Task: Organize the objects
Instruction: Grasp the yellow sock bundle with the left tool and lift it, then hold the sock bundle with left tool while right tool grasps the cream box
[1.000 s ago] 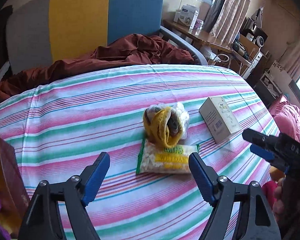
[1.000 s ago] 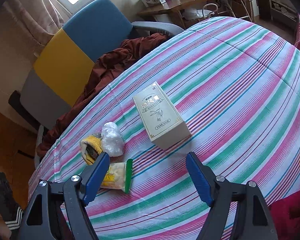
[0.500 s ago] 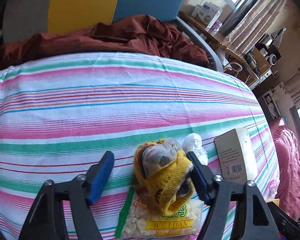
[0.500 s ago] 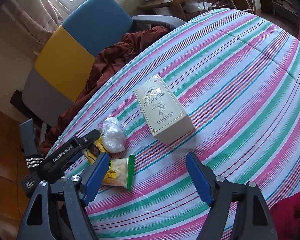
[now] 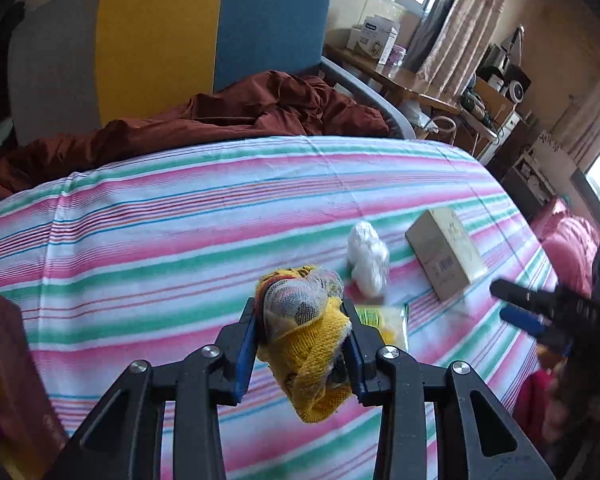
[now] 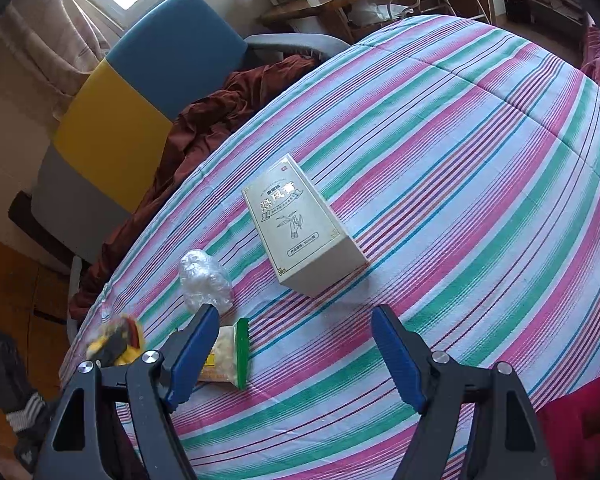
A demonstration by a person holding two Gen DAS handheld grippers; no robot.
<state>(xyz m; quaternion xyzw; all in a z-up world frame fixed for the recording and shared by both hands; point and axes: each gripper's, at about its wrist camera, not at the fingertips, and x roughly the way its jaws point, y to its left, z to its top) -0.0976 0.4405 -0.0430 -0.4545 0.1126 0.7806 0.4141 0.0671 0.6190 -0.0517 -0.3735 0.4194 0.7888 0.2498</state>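
Between the left gripper's (image 5: 302,344) fingers (image 5: 245,350), the yellow bundle (image 5: 306,354) sits clamped.

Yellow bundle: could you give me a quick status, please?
Left gripper shut on yellow bundle, lifted. Right gripper open, empty. Nothing in the way.

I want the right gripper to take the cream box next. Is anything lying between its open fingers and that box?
Nothing visible does. The right gripper is open, with only bare striped sheet up to the cream box; the snack packet lies off to its left.
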